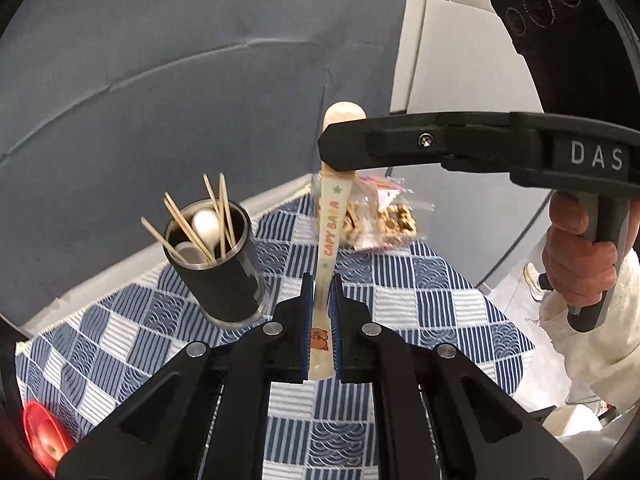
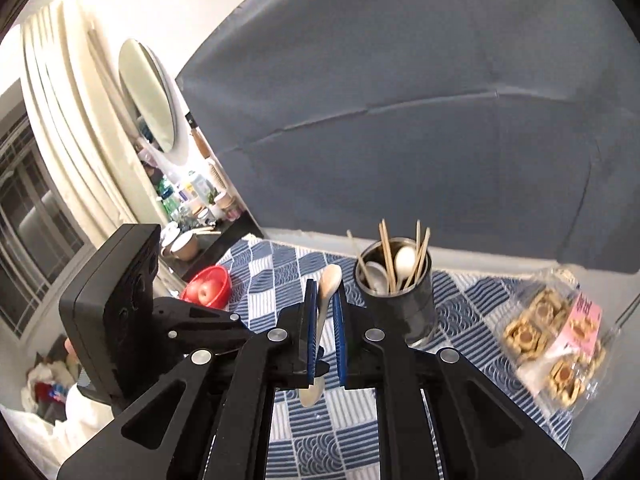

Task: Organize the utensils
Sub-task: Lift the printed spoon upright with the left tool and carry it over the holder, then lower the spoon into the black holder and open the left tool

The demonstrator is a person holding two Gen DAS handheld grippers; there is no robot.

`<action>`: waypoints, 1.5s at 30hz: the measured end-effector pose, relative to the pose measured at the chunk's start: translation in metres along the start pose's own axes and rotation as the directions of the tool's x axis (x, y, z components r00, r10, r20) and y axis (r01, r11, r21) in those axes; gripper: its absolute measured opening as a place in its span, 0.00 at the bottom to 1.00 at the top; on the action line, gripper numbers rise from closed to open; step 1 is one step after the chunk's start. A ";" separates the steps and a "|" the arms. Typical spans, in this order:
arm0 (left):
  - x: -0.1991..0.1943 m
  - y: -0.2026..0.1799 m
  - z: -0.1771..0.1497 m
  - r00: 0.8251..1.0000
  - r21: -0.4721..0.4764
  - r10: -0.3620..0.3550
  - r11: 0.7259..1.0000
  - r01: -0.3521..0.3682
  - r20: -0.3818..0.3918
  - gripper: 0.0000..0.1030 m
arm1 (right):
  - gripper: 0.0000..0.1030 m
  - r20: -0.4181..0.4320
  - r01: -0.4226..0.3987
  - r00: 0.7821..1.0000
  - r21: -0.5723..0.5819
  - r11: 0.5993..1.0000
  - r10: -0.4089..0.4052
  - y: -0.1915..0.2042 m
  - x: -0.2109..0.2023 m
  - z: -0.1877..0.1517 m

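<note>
Two claws on one spoon, above the tabletop (image 1: 400, 300).
Spoon (image 1: 330, 236) is clamped mid-frame by left claw (image 1: 322, 316) and right claw (image 2: 323, 332); uneven release risks it being dropped beside the crowded holder cup (image 1: 224, 268).

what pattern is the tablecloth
Blue-and-white patchwork of striped and wave-patterned squares on the tablecloth; clearest in the left wrist view.

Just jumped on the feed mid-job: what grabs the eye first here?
The patterned spoon reading CAPY BARA, clamped upright in the left gripper, with the right gripper crossing near its bowl. Left of it, on the blue checked cloth, stands the dark cup bristling with chopsticks. The right wrist view shows a white spoon between its jaws.
</note>
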State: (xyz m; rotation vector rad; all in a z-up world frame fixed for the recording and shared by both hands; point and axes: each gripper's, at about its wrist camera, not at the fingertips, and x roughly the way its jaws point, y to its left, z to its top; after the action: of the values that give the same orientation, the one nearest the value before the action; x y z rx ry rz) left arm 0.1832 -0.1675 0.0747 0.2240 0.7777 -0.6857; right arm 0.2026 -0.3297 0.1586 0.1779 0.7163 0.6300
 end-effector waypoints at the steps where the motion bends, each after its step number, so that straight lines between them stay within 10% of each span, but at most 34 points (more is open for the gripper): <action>1: 0.001 0.004 0.007 1.000 0.003 -0.001 1.000 0.001 0.008 0.08 | 0.07 0.005 0.004 1.000 -0.009 1.000 -0.004 -0.001 0.001 0.006; 17: 0.053 0.076 0.061 0.999 -0.048 -0.004 0.999 0.006 0.053 0.08 | 0.06 -0.033 0.024 0.999 -0.144 0.989 -0.029 -0.025 0.074 0.082; 36: 0.111 0.104 0.038 0.998 -0.145 -0.024 0.989 0.016 -0.051 0.09 | 0.06 -0.149 0.014 0.988 -0.185 0.983 -0.042 -0.047 0.145 0.059; 39: 0.106 0.102 0.031 1.000 -0.154 -0.001 0.988 -0.003 -0.026 0.47 | 0.11 -0.177 0.055 0.980 -0.198 0.979 -0.091 -0.047 0.154 0.051; 45: 0.089 0.095 0.013 0.998 -0.166 0.056 0.985 -0.055 0.001 0.81 | 0.65 -0.143 0.130 0.978 -0.165 0.978 -0.154 -0.056 0.133 0.033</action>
State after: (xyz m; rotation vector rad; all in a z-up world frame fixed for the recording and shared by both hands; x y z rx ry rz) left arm 0.2976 -0.1434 0.0154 0.0912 0.8156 -0.5650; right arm 0.3283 -0.2938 0.0885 -0.0673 0.8185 0.5636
